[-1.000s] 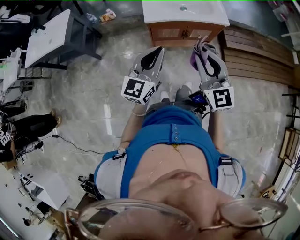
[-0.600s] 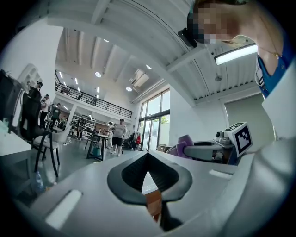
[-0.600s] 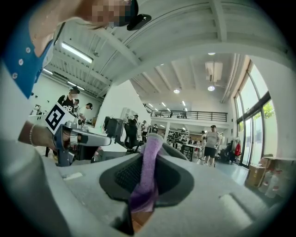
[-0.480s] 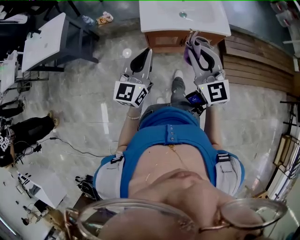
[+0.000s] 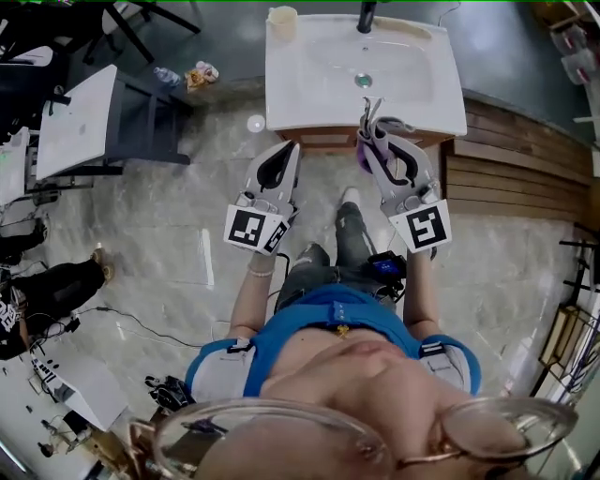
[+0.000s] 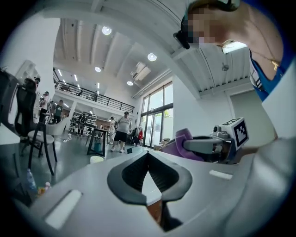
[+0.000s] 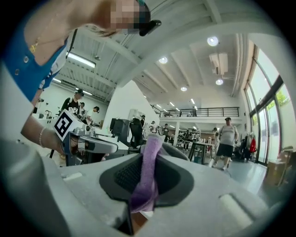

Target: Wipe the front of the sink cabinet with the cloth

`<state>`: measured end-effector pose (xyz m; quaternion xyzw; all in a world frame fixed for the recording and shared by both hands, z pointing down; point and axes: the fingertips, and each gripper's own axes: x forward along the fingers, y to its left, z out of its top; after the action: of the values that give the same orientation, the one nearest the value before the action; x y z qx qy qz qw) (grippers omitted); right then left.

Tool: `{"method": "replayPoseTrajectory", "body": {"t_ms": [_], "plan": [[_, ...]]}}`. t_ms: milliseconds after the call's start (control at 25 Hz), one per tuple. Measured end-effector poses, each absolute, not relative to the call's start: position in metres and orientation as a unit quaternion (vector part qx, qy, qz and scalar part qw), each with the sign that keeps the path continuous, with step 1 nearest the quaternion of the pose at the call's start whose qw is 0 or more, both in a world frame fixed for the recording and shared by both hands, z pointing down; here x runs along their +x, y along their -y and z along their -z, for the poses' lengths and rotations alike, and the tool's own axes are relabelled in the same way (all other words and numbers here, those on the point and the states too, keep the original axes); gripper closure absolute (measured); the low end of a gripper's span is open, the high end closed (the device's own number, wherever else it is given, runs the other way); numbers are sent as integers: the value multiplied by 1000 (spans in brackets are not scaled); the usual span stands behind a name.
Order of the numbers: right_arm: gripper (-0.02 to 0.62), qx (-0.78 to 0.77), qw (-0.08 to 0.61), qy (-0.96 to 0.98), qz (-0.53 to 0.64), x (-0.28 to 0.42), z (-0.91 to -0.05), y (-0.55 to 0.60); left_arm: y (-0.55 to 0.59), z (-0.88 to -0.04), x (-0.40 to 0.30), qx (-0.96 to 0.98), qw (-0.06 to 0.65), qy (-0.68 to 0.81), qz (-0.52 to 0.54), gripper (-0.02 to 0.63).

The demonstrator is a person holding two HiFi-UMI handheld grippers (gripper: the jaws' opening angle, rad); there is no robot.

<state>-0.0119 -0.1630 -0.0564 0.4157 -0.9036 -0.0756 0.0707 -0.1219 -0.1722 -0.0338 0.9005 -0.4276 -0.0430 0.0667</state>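
Top centre of the head view, there's the sink cabinet (image 5: 319,140), only a thin strip of its wooden front showing under the white basin (image 5: 417,89). A cup (image 5: 281,21) stands on the basin's upper-left corner, and the faucet (image 5: 366,13) is at the top edge.

Over to the right gripper (image 5: 372,131), just right of centre: its jaws are clamped on the purple cloth (image 5: 362,155), and its own view shows the cloth standing up as a narrow strip between the pads. The tips sit right at the basin's front edge, over that wooden strip, though whether cloth and cabinet are touching I can't tell.

The left gripper (image 5: 288,150), left of centre, is level with its partner just below the cabinet. Its jaws are pressed together with nothing between them, tips meeting in a point.

Upper left, a white table (image 5: 80,117) stands on the marbled floor (image 5: 187,216). Right of the frame, wooden decking (image 5: 525,173) runs beside the cabinet.
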Motion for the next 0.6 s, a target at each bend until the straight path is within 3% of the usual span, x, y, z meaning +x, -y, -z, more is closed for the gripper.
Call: {"method": "replayPoseTrajectory", "body": {"t_ms": [280, 600], "plan": [[531, 409, 67, 909, 41, 2, -93, 202, 221, -110, -95, 903, 88, 418, 33, 606], [531, 325, 19, 942, 84, 31, -239, 183, 221, -271, -74, 922, 39, 382, 48, 606]]}}
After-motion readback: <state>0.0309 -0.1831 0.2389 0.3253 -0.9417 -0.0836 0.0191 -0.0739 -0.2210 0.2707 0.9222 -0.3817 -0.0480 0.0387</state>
